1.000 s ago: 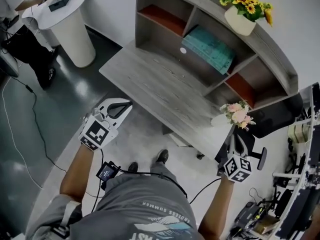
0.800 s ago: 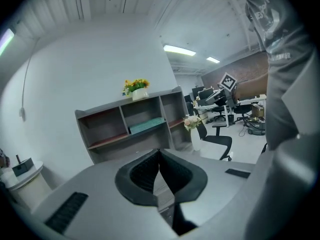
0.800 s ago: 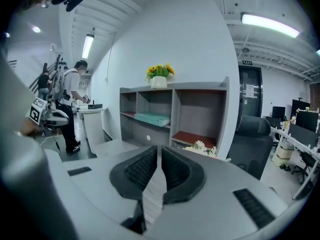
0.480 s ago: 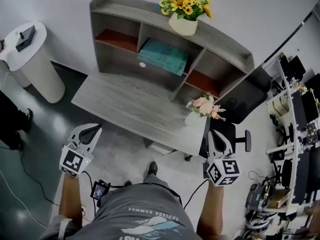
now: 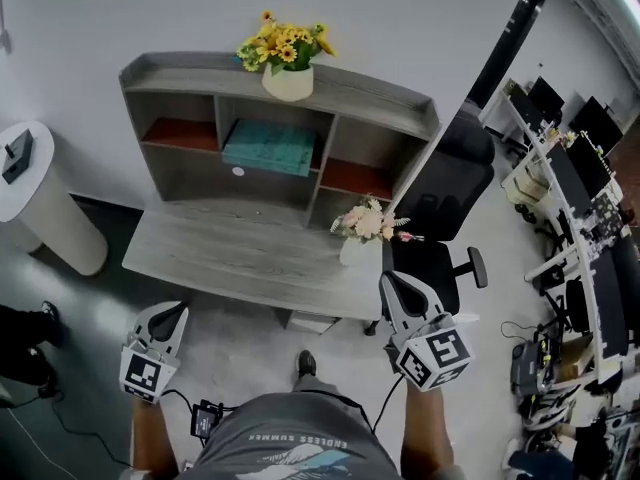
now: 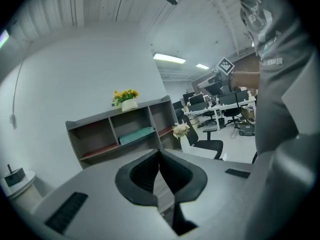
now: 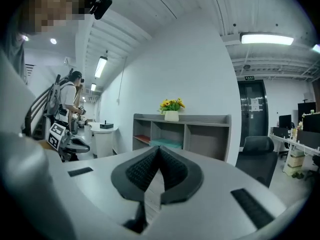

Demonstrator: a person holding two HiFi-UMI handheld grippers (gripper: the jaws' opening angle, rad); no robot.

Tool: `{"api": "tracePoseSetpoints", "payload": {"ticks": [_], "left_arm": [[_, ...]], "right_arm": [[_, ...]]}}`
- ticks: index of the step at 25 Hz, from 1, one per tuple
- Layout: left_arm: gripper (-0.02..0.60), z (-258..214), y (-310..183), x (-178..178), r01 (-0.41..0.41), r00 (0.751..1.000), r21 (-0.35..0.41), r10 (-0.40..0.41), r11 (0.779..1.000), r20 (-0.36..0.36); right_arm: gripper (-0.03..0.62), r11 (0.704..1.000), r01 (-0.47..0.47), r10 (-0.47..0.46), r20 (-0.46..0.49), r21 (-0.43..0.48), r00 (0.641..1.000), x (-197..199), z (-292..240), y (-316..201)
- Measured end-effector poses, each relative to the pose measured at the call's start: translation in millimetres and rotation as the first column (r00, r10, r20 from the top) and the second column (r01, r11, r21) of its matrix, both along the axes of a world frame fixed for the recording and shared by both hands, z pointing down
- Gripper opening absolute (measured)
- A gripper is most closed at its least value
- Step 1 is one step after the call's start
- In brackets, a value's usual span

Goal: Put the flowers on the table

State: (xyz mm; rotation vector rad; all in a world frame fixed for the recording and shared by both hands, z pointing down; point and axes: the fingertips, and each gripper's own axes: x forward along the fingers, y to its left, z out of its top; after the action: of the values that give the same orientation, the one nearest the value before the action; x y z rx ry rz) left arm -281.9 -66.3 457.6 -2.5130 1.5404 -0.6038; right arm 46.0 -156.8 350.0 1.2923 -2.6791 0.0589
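Pink flowers in a white vase stand on the right end of the grey desk; the left gripper view also shows the pink flowers. Yellow flowers in a white pot sit on top of the shelf unit, and the same yellow flowers face the right gripper. My right gripper hangs in front of the desk just below the vase, apart from it, shut and empty. My left gripper is off the desk's front left, also shut and empty.
A teal box lies in the shelf's middle compartment. A black office chair stands right of the desk, close to the vase. A white round pedestal is at the left. Workbenches with equipment line the right side.
The right gripper has risen and drawn back from the vase of pink flowers, which stays on the desk. The left gripper has lifted a little. The head view has swung to face the shelf.
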Motion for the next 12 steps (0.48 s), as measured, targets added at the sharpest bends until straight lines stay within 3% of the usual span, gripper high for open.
{"api": "tracePoseSetpoints", "payload": {"ticks": [12], "left_arm": [[0.017,1.4,4.1,20.2,-0.036,0.999,-0.006,0.036,0.999,-0.006]], "right_arm": [[0.026,1.000,-0.010,0.010,0.007,-0.003,1.000,5.7,-5.0,13.4]]}}
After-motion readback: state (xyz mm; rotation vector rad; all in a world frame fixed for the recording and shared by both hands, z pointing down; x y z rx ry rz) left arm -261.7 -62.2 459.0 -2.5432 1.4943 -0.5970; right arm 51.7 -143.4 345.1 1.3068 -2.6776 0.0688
